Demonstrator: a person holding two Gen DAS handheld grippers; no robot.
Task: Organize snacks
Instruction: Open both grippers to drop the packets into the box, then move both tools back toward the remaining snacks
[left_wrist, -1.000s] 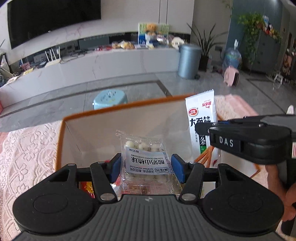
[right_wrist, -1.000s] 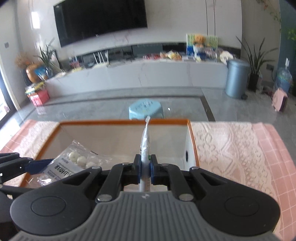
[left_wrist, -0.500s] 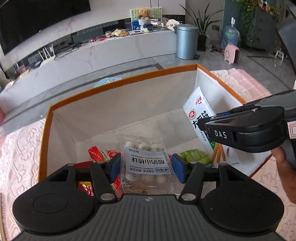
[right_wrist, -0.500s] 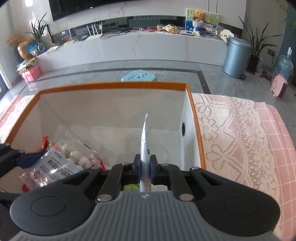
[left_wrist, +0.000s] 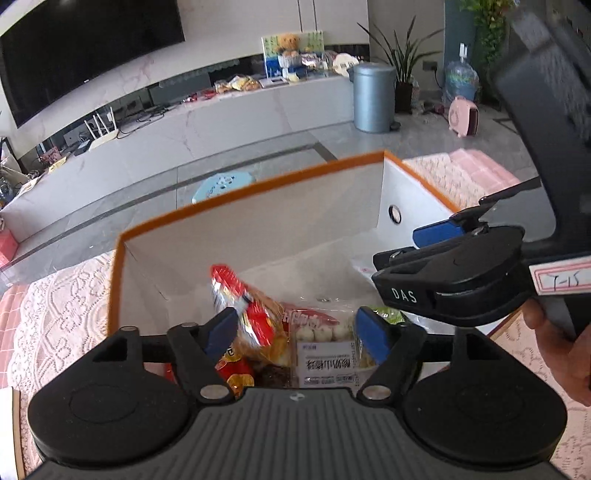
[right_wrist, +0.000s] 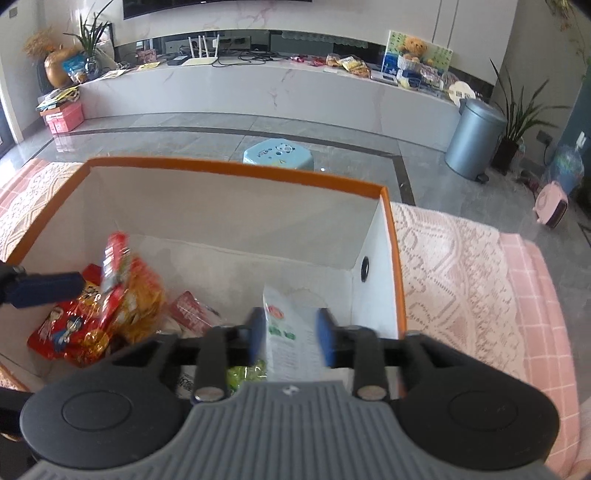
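An orange-rimmed white box (left_wrist: 258, 184) (right_wrist: 236, 168) holds several snack packs. My left gripper (left_wrist: 297, 332) is open over the box, above a clear pack of white yogurt balls (left_wrist: 325, 350) that lies loose among red and yellow packs (left_wrist: 251, 314). My right gripper (right_wrist: 291, 338) is open; a white stick-snack pack (right_wrist: 291, 332) stands between its fingers inside the box by the right wall. The right gripper shows in the left wrist view (left_wrist: 436, 236). Red and orange packs (right_wrist: 107, 306) lie at the box's left.
The box stands on a pink lace tablecloth (right_wrist: 461, 288). Beyond the table are a blue stool (right_wrist: 279, 153), a grey bin (right_wrist: 474, 138) and a long white counter (right_wrist: 258, 92). A hand (left_wrist: 554, 350) holds the right gripper.
Both grippers have opened and let go: the yogurt-ball pack now lies in the box, and the white stick-snack pack stands loose between the right fingers. Both grippers moved lower into the box.
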